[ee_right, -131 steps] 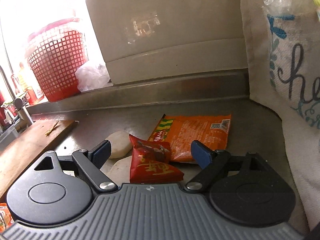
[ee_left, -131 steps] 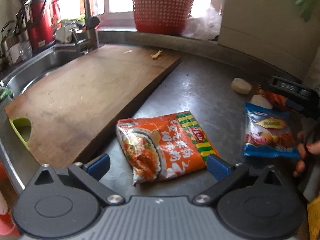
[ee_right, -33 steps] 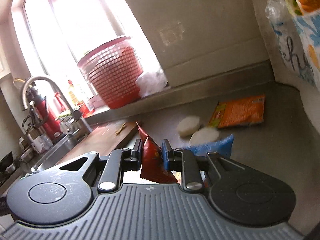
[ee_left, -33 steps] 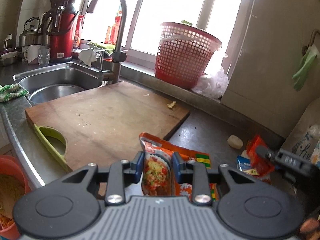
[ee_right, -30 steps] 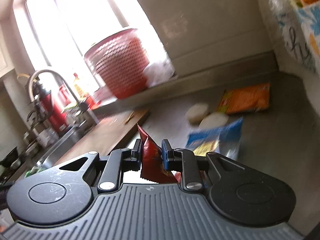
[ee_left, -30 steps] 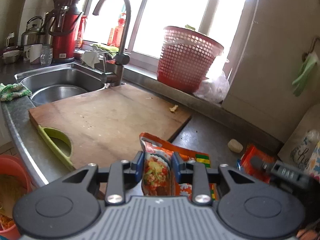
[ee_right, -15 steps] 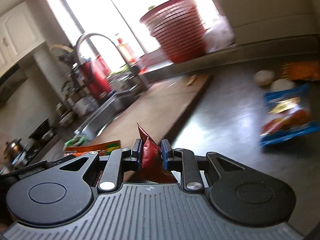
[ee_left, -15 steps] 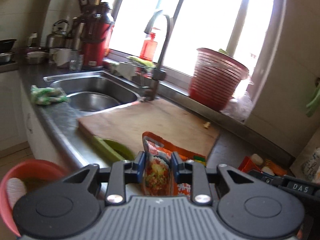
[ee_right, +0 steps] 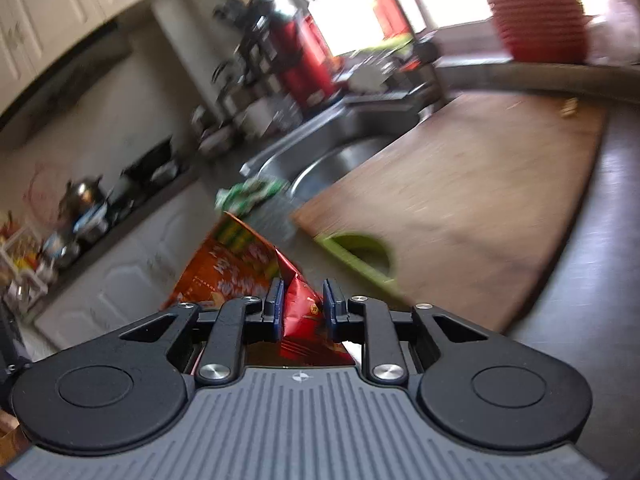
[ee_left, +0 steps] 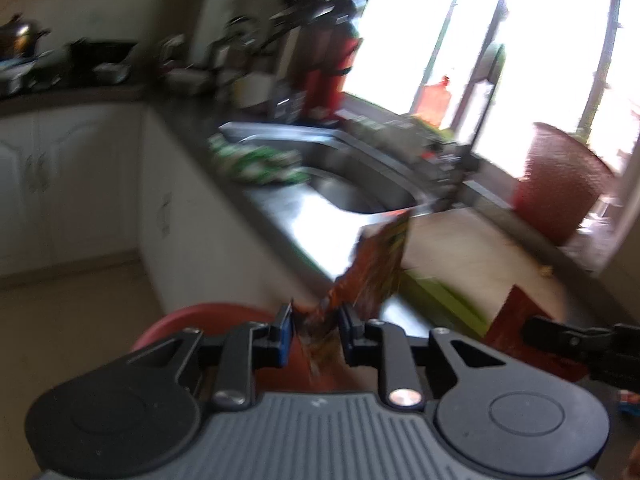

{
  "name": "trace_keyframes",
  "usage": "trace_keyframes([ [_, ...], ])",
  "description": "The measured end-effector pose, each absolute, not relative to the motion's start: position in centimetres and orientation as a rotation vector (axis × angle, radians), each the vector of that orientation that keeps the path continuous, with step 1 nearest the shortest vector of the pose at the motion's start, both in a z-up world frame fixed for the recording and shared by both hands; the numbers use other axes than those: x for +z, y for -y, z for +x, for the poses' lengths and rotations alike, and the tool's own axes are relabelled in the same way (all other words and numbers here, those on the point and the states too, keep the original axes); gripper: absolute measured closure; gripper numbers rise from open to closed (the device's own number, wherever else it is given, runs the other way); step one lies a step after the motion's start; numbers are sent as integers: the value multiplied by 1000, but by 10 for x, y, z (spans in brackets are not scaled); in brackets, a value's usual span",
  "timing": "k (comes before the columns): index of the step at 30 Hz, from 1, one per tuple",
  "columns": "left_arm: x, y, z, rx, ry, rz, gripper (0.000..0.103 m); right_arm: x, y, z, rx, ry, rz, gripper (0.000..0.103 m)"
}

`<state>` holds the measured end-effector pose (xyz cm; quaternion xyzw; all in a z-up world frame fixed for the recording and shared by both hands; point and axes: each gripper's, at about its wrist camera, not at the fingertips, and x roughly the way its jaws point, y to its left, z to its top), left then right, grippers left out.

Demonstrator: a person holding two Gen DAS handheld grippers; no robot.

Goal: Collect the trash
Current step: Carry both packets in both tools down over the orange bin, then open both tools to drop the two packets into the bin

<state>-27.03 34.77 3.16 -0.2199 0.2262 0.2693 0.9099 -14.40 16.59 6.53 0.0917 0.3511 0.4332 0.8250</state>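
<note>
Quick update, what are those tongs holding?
Left tongs closing on orange noodle packet. Right tongs clamp red snack wrapper. Nothing blocking.

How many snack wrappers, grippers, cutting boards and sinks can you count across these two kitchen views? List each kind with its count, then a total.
Wrappers: 2, an orange wrapper and a red wrapper
Grippers: 2, the left gripper and the right gripper
Cutting board: 1
Sink: 1
Total: 6

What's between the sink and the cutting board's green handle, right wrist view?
Bare steel counter, with a green cloth at the sink rim, left of the board.
</note>
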Motion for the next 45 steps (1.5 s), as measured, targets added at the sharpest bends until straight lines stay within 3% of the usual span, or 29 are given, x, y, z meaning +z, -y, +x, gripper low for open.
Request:
trace_keyframes([
  [7,-14,-393,-279,647,-556,-497,84,46,-240,-133,997,-830,100,78],
  [16,-34,-420,-293,686,-589,-560,84,28,-293,-129,1035,-915,27,77],
  [21,-41,-427,-296,693,-607,-578,84,23,-302,-128,1047,-950,20,67],
  [23,-43,-429,-297,691,-614,-584,83,19,-304,-130,1049,-957,28,51],
  [25,-44,-431,-296,692,-617,-590,76,19,-299,-129,1044,-957,41,43],
  [27,-44,-432,-294,694,-619,-590,58,20,-295,-132,1042,-944,37,43],
  [28,-44,-432,-294,695,-620,-588,54,22,-292,-134,1038,-928,33,43],
  [30,-44,-433,-292,696,-622,-587,39,26,-285,-136,1032,-900,37,37],
  [32,-43,-433,-290,695,-624,-584,23,31,-278,-136,1024,-869,42,25],
  [35,-39,-429,-285,678,-629,-567,16,37,-272,-136,997,-807,33,2],
  [37,-35,-425,-280,669,-630,-544,6,42,-263,-137,977,-767,22,2],
  [45,-20,-406,-264,601,-617,-490,2,50,-231,-136,900,-679,17,1],
])
